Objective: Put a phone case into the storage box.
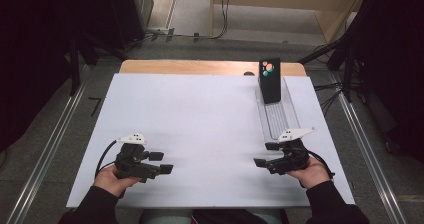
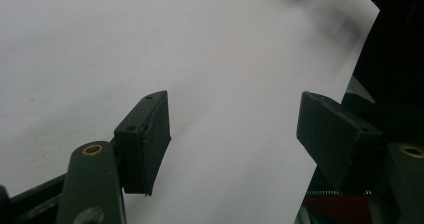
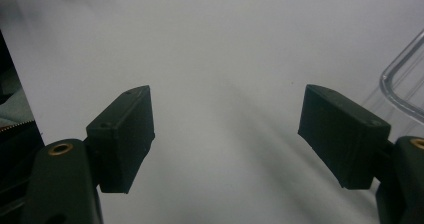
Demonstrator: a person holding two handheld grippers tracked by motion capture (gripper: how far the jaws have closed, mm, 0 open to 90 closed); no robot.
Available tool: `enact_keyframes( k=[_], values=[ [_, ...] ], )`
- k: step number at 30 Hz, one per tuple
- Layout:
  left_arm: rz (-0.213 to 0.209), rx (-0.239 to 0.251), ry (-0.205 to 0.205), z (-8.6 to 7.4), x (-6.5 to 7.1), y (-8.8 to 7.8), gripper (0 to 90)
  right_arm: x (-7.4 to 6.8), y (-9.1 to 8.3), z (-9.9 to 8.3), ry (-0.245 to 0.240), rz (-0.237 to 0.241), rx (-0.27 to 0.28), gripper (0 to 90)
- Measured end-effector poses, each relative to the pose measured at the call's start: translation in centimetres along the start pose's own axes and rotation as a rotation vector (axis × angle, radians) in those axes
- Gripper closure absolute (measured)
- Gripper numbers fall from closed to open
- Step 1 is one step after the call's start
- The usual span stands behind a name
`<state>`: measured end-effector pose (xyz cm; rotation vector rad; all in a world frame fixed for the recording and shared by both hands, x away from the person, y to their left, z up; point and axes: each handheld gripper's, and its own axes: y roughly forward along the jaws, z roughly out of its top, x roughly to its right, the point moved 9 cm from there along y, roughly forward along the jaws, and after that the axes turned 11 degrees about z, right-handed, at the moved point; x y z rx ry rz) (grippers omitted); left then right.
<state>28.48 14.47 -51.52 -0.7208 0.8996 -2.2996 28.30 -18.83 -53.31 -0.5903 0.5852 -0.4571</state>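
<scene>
Our left claw [image 1: 161,163] hovers low over the white tabletop [image 1: 200,119], jaws wide, nothing between them. Our right claw [image 1: 265,154] faces it from well apart, jaws also wide and empty. Just beyond the right claw lies a clear tray [image 1: 278,118], with a black box [image 1: 269,80] upright at its far end.

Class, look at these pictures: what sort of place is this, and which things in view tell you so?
Probably a lab or recording workspace, not a home. A white board covers a wooden table; dark curtains and loose floor cables surround it, and a person holds a left gripper and a right gripper over it.
</scene>
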Motion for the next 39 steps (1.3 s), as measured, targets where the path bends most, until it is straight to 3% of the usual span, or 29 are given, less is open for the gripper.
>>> enact_keyframes(
  k=[35,39],
  values=[
    [0.0,-0.003,0.0,-0.04,-0.03,0.12,29.6,0.15,0.57,-0.3,-0.006,0.006,-0.021,20.4],
    [0.003,-0.021,-0.003,-0.23,-0.16,0.23,29.5,0.27,0.5,-0.27,-0.002,0.001,-0.018,20.3]
  ],
)
